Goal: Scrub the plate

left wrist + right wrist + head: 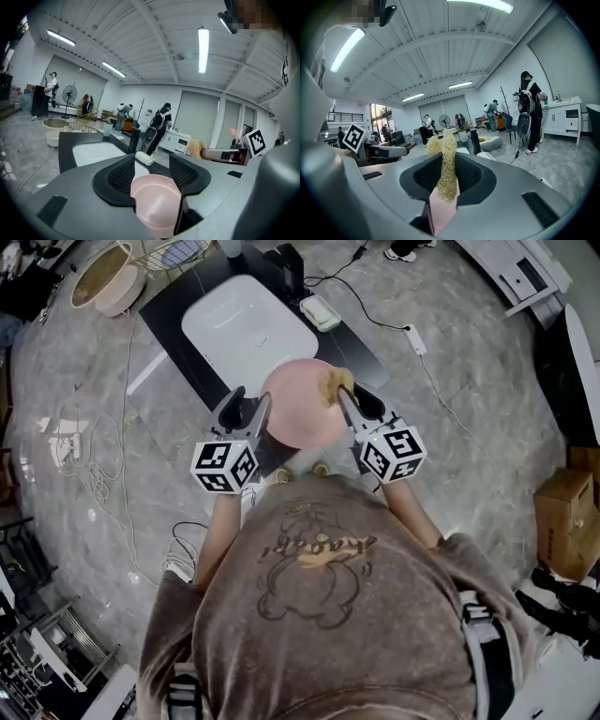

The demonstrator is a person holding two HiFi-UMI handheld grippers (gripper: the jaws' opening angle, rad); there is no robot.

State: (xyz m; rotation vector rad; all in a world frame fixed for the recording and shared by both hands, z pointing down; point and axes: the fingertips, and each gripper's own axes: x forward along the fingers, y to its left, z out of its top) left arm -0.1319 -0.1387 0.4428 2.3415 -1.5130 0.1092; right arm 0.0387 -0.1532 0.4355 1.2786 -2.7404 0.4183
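Pink plate (298, 418) held up, white sink (246, 329) beyond plate, left gripper (251, 411) at plate's left rim, jaws opening around plate, right gripper (349, 401) pinching scrubber (335, 382) at plate's right edge

Pink plate and straw-yellow scrubber over a white-and-black sink

The plate (298, 413) is a plain, soft pink all over; the scrubber (335, 382) at its far right edge is a fibrous straw yellow. Beyond them the sink basin (246, 334) is glossy white, set in a matt black counter (178, 296), with a pale white block (320, 312) at its right. The floor (487, 418) is grey with cloudy marbling. The near shirt (328, 615) is greyish brown with a darker line-drawn bear. Far left stands a beige tub (120, 292); near right, a brown cardboard box (562, 512).
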